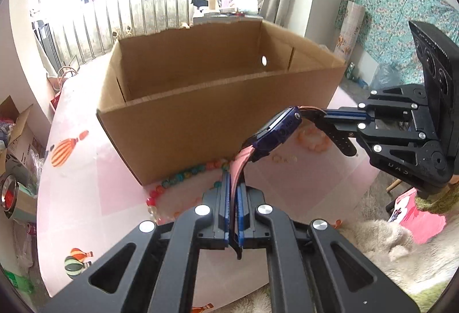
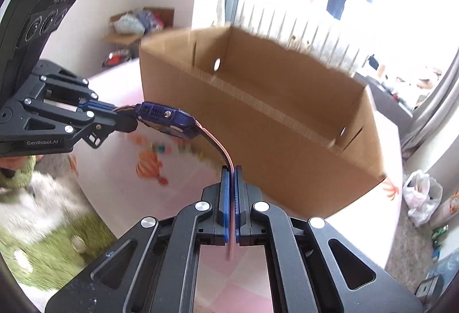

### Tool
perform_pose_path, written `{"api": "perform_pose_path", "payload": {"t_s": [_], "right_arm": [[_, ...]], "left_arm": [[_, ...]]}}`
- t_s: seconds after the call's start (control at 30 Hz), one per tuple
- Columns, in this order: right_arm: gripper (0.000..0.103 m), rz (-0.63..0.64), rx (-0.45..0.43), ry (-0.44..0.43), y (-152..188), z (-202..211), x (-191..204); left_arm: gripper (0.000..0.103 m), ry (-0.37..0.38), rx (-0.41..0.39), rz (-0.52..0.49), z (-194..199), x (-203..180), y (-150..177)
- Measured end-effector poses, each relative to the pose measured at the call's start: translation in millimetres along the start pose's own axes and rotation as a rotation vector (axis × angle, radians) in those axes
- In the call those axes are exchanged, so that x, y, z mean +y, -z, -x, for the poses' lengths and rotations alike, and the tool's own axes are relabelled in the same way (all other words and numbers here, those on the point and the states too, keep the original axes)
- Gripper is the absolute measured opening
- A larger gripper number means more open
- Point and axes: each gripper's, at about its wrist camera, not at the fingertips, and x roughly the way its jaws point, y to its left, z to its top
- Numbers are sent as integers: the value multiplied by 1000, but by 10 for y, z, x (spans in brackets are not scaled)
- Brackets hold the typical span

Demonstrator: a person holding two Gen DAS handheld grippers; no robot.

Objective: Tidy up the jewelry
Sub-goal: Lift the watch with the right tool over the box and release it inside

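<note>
A blue watch point(image 1: 278, 126) with a pink-lined dark strap hangs in the air between both grippers, just in front of the open cardboard box point(image 1: 200, 118). My left gripper point(image 1: 233, 175) is shut on one strap end, at the bottom of the left wrist view. My right gripper point(image 1: 327, 113) reaches in from the right, shut on the other strap. In the right wrist view the watch point(image 2: 166, 118) spans from the left gripper point(image 2: 120, 112) to my right gripper point(image 2: 231, 169), with the box point(image 2: 287, 146) behind. The box looks empty inside.
On the pink tablecloth point(image 1: 86, 198) with its balloon print, a string of coloured beads point(image 1: 183, 175) lies along the box's front. A peach bead bracelet point(image 1: 315, 141) and small rings point(image 1: 276, 158) lie under the watch. Floor clutter surrounds the table.
</note>
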Motion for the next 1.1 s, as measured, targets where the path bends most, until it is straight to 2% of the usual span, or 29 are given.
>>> {"api": "perform_pose_path", "payload": {"t_s": [0.2,0.3,0.4,0.53,0.6,0.67,0.8,0.87,0.9,0.97,1.03,1.1], "right_arm": [[1,-14,-192,72,-644,466,-205],[1,-43,-200,50,-983,423,-487],[1,-124,-94,-29,-1264,39,-895],[1,-262,156,-167,-1409,-758,-1265],[1,-281,266,-195,-1403,-1106,-1378],[1,-275,350,-212,-1360,-1332,-1314],[1,-257,480,-244,-1291,-1718,-1290],[2,-268,538,-265,-1227,-1840,-1322],[2,-277,558,-274,-1235,-1929,-1342],[6,-307,575,-259,-1200,-2002,-1404],[10,-319,566,-232,-1205,-2040,-1511],[17,-343,540,-224,-1198,-1969,-1583]], "left_arm": [[4,38,-140,-21,441,185,-665],[4,77,-135,4,393,335,-1061],[4,79,-58,38,50,496,-1421],[4,82,137,85,-578,750,-1680],[4,78,236,90,-886,825,-1729],[4,76,333,111,-1172,899,-1765],[5,39,458,114,-1573,1015,-1780],[7,3,494,107,-1703,1064,-1821],[12,-19,504,95,-1761,1105,-1842],[14,-52,501,66,-1821,1100,-1871],[25,-67,483,40,-1785,1116,-1889],[41,-56,459,32,-1741,1101,-1910]]}}
